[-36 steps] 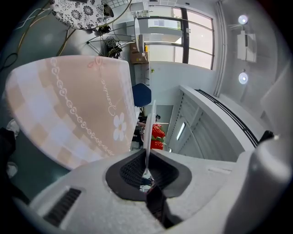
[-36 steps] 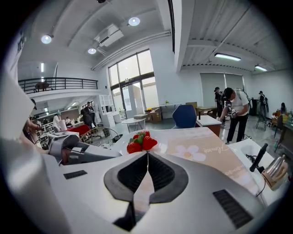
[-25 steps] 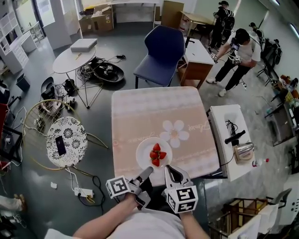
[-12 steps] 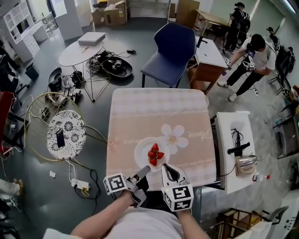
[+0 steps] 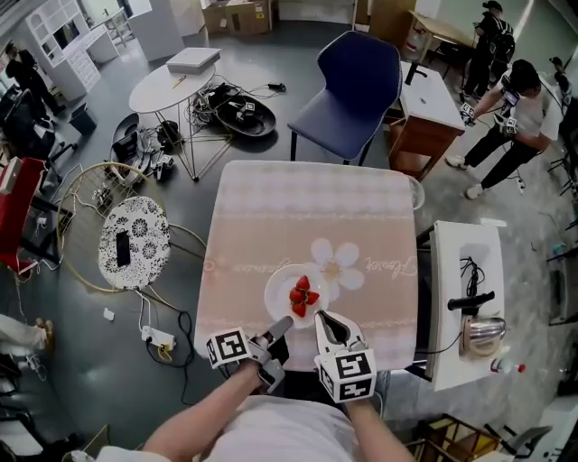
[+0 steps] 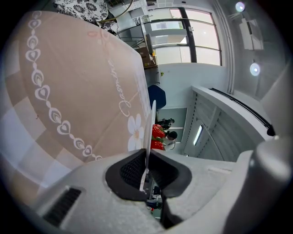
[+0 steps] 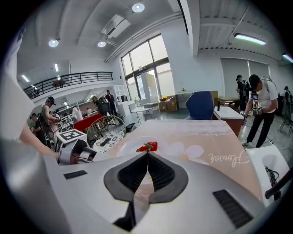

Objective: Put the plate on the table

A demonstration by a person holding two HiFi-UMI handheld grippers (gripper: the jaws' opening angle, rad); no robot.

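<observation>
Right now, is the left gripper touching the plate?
Touching. The left gripper view shows the left gripper with its jaws closed on the rim of the plate, seen edge-on between them.

Grey floor [image 5: 81,361], cable clutter [image 5: 135,158] upper left. Furn: round white table [image 5: 167,90] upper left, blue chair [image 5: 348,81] top centre, wooden desk [image 5: 420,117] upper right, white side unit [image 5: 465,253] right edge. Tall windows [image 7: 146,77] centre; ceiling lts [image 7: 138,7] on

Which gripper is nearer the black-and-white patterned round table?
Left. The left gripper pinches the plate at its near-left rim, on the side toward the patterned round table. The right gripper pinches the rim farther right, away from it.
</observation>
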